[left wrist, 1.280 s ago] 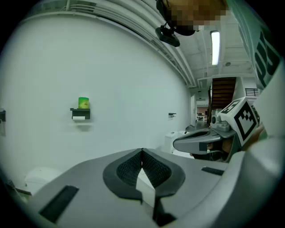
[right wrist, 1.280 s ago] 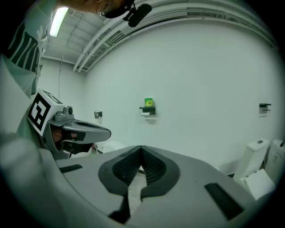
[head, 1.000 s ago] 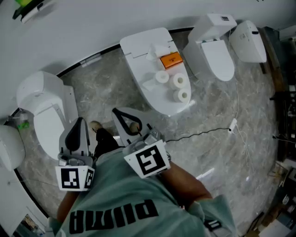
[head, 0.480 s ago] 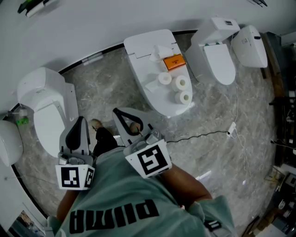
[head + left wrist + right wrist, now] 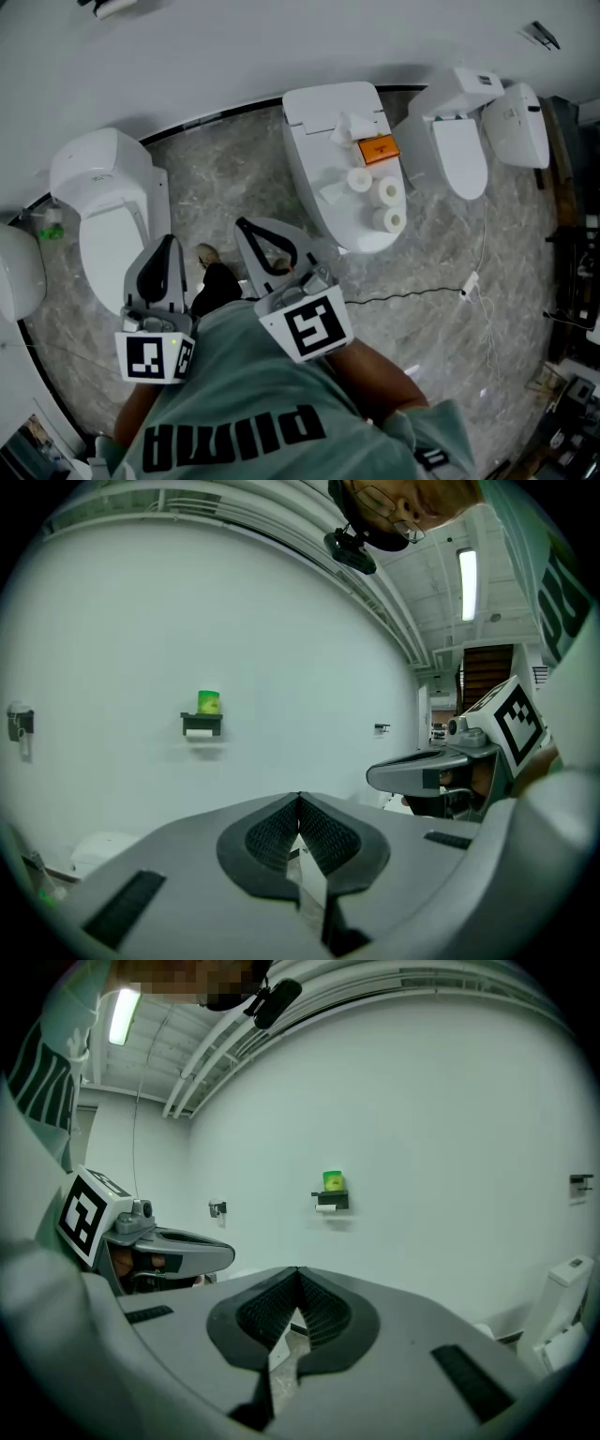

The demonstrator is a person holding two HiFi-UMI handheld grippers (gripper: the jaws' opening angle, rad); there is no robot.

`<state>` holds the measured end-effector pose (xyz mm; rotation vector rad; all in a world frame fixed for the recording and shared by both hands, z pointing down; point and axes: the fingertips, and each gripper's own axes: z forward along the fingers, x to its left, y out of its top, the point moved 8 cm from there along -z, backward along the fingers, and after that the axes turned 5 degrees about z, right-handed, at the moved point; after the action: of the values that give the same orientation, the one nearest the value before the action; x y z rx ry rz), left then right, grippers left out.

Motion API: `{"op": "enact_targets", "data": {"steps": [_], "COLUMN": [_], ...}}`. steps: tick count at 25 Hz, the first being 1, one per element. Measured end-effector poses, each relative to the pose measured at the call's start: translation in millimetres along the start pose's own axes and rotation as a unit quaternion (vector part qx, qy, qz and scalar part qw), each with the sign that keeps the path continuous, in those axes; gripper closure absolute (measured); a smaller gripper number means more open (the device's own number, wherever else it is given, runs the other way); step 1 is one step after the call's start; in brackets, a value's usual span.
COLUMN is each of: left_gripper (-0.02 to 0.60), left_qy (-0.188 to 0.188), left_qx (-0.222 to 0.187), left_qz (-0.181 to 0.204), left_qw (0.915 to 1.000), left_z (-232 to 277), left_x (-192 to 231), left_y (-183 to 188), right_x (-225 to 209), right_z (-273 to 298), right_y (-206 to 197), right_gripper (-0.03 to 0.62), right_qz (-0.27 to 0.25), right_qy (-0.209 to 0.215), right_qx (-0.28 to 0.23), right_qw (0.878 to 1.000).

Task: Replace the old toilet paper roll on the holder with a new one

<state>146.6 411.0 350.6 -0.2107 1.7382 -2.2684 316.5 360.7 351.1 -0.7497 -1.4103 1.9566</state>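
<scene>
A grey marbled floor [image 5: 216, 178] curves along a white wall [image 5: 281, 47]. At the left stands a white toilet [image 5: 103, 206]. The left claw [image 5: 167, 246] hangs above the floor beside it, jaws pressed together on nothing. The right claw [image 5: 246, 230], just beside it, is likewise closed and empty. Further right, a closed toilet lid [image 5: 314, 141] carries three toilet paper rolls [image 5: 391, 191] and an orange packet [image 5: 379, 148]. Two more toilets [image 5: 459, 150] follow, and a black cable [image 5: 412, 292] trails over the floor. On the wall, well apart from both claws, the holder [image 5: 202, 724] bears a white roll [image 5: 199, 733] under a green object [image 5: 207, 702].
</scene>
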Motion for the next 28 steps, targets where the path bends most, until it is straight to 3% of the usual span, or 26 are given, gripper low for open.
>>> {"op": "enact_targets", "data": {"steps": [28], "left_gripper": [0.577], "left_qy": [0.027], "left_qx": [-0.050], "left_qz": [-0.033], "left_qw": [0.9978], "left_z": [-6], "left_x": [176], "left_y": [-6], "right_x": [83], "right_z": [162], "right_y": [59], "right_gripper": [0.591], "right_qz": [-0.036], "right_qy": [0.012], "right_qx": [-0.005], "right_qw": [0.999]}}
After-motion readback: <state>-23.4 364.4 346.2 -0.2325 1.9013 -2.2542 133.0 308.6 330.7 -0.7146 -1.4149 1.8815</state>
